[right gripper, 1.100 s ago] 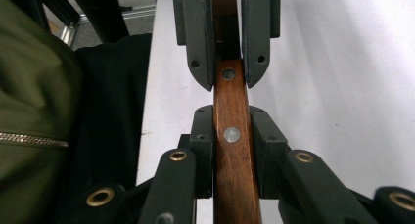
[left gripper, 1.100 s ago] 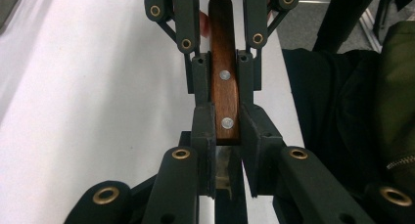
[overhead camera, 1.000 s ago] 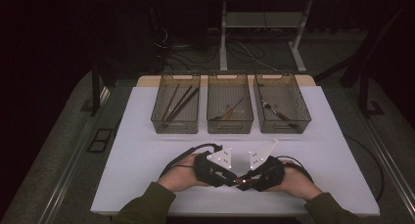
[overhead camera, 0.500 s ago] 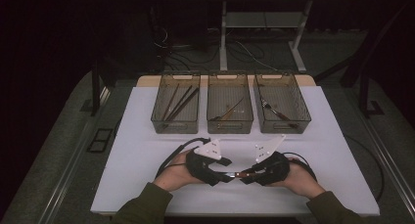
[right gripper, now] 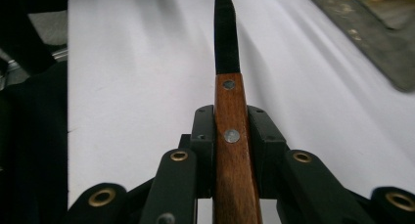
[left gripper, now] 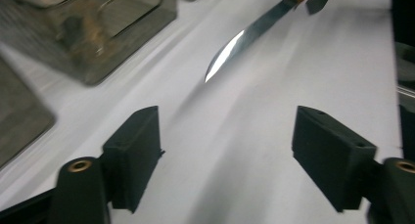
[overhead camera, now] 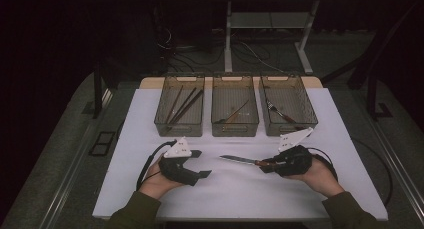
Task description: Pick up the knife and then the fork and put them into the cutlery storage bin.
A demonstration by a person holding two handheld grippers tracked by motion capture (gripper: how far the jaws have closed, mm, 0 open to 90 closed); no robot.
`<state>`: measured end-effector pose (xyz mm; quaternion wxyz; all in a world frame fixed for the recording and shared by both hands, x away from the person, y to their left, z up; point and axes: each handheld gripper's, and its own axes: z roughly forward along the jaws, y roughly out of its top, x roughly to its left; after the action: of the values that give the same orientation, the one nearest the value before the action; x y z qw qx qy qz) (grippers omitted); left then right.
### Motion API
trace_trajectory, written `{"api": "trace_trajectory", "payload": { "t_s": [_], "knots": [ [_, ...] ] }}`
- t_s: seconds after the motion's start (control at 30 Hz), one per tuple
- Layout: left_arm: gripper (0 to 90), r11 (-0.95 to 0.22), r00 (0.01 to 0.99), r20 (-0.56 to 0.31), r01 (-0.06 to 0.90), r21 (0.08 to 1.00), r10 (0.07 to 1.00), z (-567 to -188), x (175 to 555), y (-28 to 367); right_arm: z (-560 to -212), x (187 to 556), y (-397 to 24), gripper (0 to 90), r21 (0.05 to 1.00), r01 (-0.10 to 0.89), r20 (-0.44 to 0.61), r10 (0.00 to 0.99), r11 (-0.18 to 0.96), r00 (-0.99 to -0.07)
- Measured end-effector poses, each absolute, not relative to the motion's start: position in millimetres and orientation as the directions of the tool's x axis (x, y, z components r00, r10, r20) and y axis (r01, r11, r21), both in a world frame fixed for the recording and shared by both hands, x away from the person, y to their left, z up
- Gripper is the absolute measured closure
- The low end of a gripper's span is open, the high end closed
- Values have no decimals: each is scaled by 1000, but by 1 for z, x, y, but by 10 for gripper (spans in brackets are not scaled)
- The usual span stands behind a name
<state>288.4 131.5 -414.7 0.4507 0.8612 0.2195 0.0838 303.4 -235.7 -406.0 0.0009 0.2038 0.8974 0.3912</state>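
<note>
White table [overhead camera: 150, 119] open between hands; right tongs [overhead camera: 264, 166] clamp knife [overhead camera: 240, 160] handle; left tongs [overhead camera: 201, 164] just opened, probably empty.

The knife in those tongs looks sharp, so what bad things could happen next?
1. The knife is gripped by its wooden handle in the right tongs, and its bare blade points toward the left tongs and the hand behind them. Bringing the two together again could nick that hand.
2. The pads pinch just the narrow handle, so the knife might swivel or slip when carried.
3. The fork already lies in the right bin; dropping the knife there could clatter against it.
</note>
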Motion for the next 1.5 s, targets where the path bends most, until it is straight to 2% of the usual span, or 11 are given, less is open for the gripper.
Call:
{"api": "trace_trajectory", "payload": {
  "t_s": [0.37, 0.43, 0.77, 1.2, 1.5],
  "knots": [
    [65, -416, 824, -111, 390, 822, 555, -432, 280, 154, -396, 316, -260, 750, 725, 404, 133, 461, 558, -877],
    [3, -406, 816, -124, 405, 819, 564, -434, 279, 155, -392, 319, -265, 750, 734, 412, 133, 480, 540, -867],
    [0, -401, 812, -149, 427, 811, 564, -438, 279, 157, -370, 335, -289, 750, 766, 462, 152, 573, 447, -806],
    [0, -421, 802, -122, 429, 800, 585, -438, 277, 154, -352, 359, -317, 750, 800, 506, 157, 702, 323, -695],
    [0, -429, 809, -108, 414, 803, 579, -438, 276, 154, -342, 383, -330, 751, 785, 550, 129, 793, 285, -596]
  ]
}}
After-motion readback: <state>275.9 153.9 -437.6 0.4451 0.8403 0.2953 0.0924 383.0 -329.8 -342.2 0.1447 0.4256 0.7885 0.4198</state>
